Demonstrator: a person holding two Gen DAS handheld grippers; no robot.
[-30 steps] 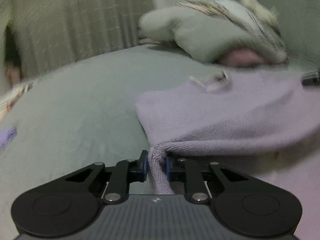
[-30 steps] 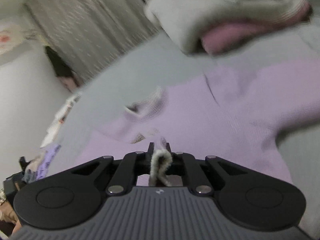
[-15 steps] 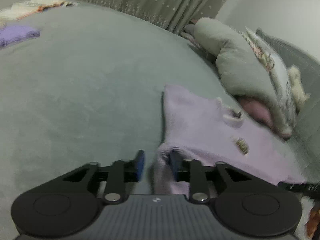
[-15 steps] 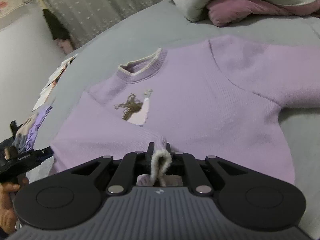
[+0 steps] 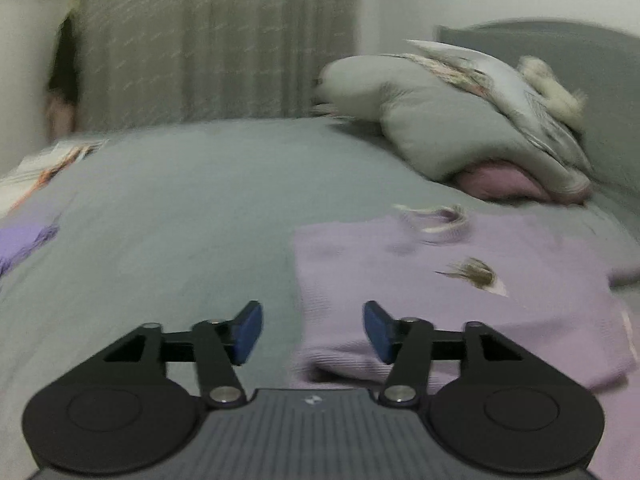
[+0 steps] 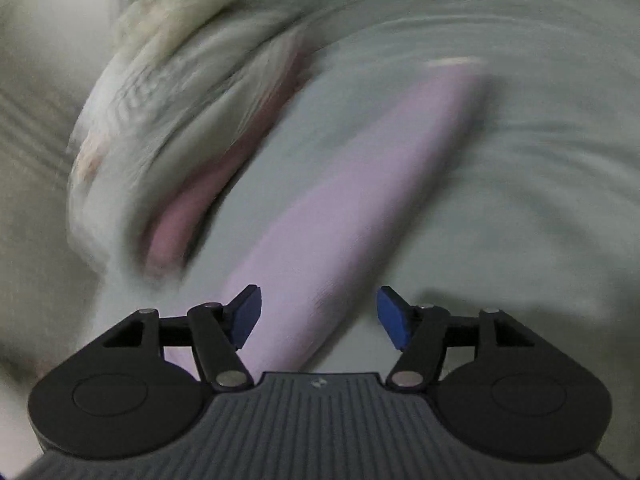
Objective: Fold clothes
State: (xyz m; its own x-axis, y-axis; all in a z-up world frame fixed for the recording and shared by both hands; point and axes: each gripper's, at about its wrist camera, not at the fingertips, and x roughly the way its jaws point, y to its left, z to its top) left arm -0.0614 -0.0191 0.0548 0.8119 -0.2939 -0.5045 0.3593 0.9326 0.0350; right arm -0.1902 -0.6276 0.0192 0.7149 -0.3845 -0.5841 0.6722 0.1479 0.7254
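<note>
from the left wrist, the left tongs [image 5: 312, 330] are spreading apart with nothing gripped; the lilac sweater [image 5: 460, 280] lies flat on the grey bed [image 5: 180, 220], its folded edge just ahead of them, bedding [image 5: 460, 120] heaped behind. from the right wrist, badly blurred, the right tongs [image 6: 318, 316] are opening over a sweater sleeve [image 6: 360, 200], pads clear of it.

Sweater [image 5: 460, 300] on bed [image 5: 180, 220], bedding [image 5: 460, 120] behind
</note>
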